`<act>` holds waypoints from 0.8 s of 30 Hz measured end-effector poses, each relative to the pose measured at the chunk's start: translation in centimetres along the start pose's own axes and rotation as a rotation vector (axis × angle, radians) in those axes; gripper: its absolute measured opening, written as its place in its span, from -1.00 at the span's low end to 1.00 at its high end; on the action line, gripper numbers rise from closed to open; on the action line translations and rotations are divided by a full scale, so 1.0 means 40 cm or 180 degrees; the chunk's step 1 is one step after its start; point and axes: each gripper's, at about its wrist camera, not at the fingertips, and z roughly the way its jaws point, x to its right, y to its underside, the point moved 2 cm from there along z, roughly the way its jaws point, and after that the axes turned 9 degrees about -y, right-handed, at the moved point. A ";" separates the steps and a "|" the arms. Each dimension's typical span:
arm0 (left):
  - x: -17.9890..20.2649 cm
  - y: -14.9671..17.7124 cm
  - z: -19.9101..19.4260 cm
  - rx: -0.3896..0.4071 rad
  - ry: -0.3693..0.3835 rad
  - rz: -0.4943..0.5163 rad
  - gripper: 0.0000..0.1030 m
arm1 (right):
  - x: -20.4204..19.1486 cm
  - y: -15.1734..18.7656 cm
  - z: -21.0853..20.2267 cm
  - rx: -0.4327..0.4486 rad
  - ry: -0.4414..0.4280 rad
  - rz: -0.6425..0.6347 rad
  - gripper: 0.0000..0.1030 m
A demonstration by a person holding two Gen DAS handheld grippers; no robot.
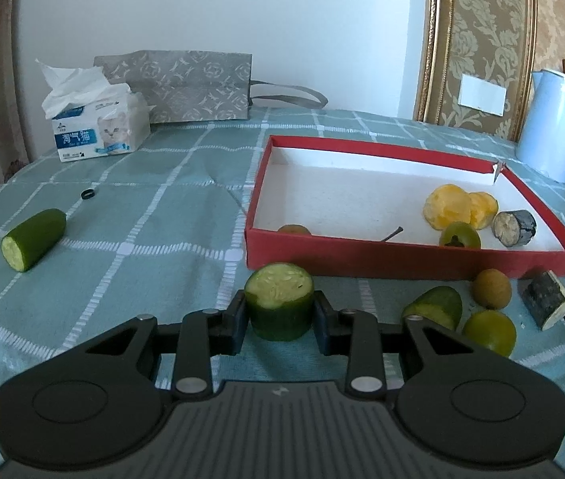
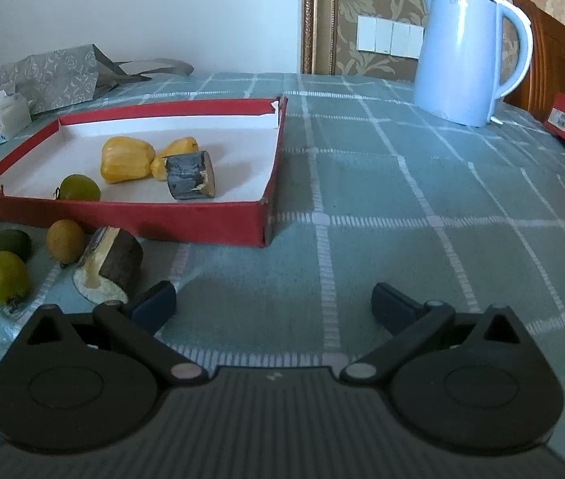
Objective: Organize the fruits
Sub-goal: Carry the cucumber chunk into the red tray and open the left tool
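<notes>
The desk (image 1: 170, 215) carries a green checked cloth, with a tissue pack (image 1: 99, 131), a patterned bag (image 1: 186, 84) and a pale blue kettle (image 2: 466, 56) along its far side. A red tray (image 1: 402, 261) sits at centre right and already contains yellow fruit pieces (image 1: 458, 205), a green fruit (image 1: 460, 235) and a dark-skinned chunk (image 1: 514, 227).

The left gripper (image 1: 280, 319) is clamped on a cucumber piece (image 1: 278, 299), held upright just near of the tray's near wall. The right gripper (image 2: 274, 307) stands wide apart and empty over bare cloth, with a dark-skinned wedge (image 2: 111, 267) just beside its left finger.

Loose items remaining outside the tray: a second cucumber piece (image 1: 33, 239) far left, a cucumber end (image 1: 436, 305), a brown fruit (image 1: 490, 289) and a green round fruit (image 1: 490, 333).

Risks noted: the grip sits low on a wet, smooth skin, so the piece may slip or tilt on lifting. A low carry would strike the tray wall and shift the tray.
</notes>
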 end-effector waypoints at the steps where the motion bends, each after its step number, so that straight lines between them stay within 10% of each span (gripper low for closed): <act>1: -0.001 -0.001 -0.001 0.0006 -0.0001 -0.0008 -0.37 | 0.000 0.000 0.000 0.0000 0.0001 0.0000 1.00; 24: 0.067 -0.209 0.085 0.0182 0.0239 -0.0055 -0.37 | -0.001 0.000 0.001 -0.0001 0.0001 0.0001 1.00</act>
